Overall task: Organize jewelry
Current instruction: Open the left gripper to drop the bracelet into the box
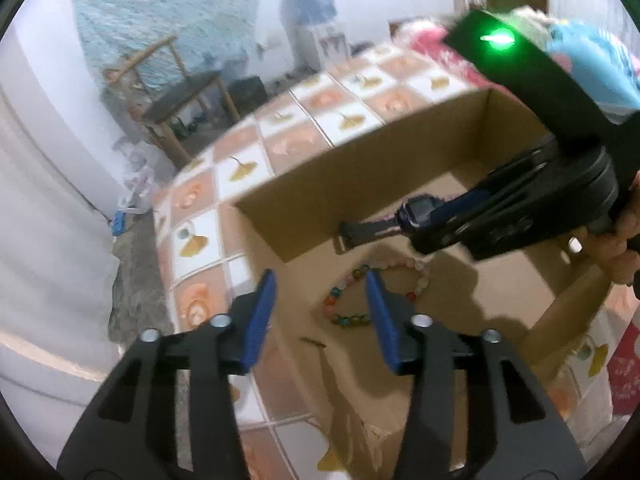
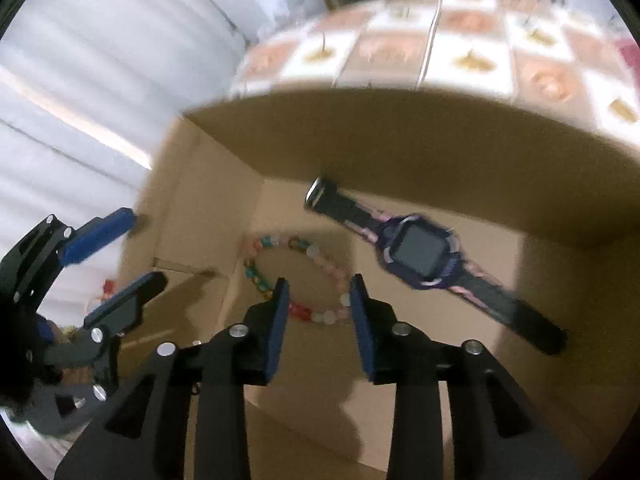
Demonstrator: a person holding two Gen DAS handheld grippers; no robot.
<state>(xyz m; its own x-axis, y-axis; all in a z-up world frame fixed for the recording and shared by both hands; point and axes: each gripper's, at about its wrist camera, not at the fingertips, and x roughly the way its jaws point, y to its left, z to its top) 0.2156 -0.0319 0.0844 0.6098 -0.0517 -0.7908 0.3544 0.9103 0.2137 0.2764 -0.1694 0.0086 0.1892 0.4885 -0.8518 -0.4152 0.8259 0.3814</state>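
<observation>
I am looking down into an open cardboard box (image 2: 400, 152) that sits on a surface covered with a tiled, leaf-patterned cloth (image 1: 240, 168); I place everything relative to that box.

On the box floor, toward its near left corner, lies a beaded bracelet (image 2: 296, 276) of pastel and bright beads in a loose ring. Further in, by the far wall, is a purple children's smartwatch (image 2: 420, 252) with a dark pink-trimmed strap; blur hides whether it has fully settled on the floor.

My left tongs (image 1: 320, 312) are spread, with nothing between the blue pads, hovering above the bracelet. My right tongs (image 2: 318, 316) are partly spread and also empty, pointing steeply down into the box, with the watch just beyond them.

Judging from this, both pieces are now inside the box and the step in hand is the release. To do it well I would lift each pair of tongs straight up, pads kept apart, so no strap or bead snags, and stay clear of the box walls.
</observation>
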